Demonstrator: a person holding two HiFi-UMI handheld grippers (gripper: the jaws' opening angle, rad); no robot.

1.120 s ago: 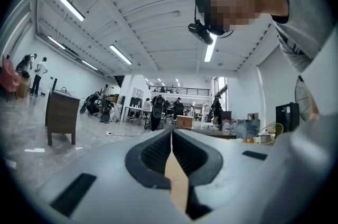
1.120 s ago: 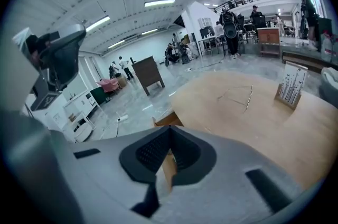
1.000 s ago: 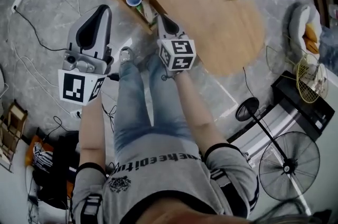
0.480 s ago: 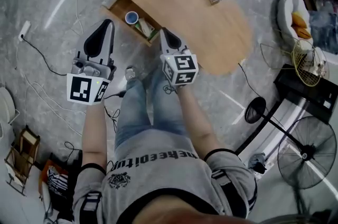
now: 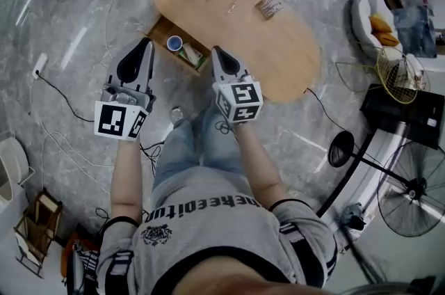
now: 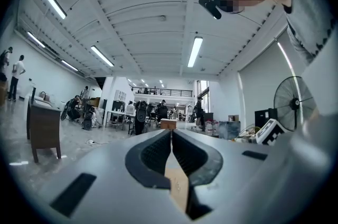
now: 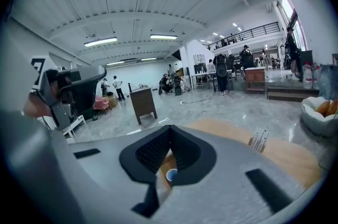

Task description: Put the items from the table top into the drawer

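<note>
The oval wooden table (image 5: 278, 50) lies far below me, with its drawer (image 5: 164, 31) pulled open at the left side. Inside the drawer stand a blue cup (image 5: 174, 43) and a pale green item (image 5: 192, 56). A small packet (image 5: 268, 8) and a thin clear item (image 5: 233, 3) lie on the table top. My left gripper (image 5: 145, 43) is held high to the left of the drawer, its jaws shut and empty (image 6: 170, 134). My right gripper (image 5: 215, 50) hangs over the drawer's near end, also shut with nothing in it (image 7: 169, 130). The right gripper view shows the cup (image 7: 171, 175) and the packet (image 7: 257, 139) beyond the jaws.
The person's jeans-clad legs (image 5: 188, 147) stand just before the drawer. A floor fan (image 5: 410, 189), a black stand (image 5: 341, 147), a wire basket (image 5: 396, 74) and a white seat (image 5: 368, 15) crowd the right. Cables (image 5: 62, 99) trail over the marble floor at the left.
Both grippers have risen, the right one more, still shut. The head view has risen as well, so the table and drawer look smaller and farther below.
</note>
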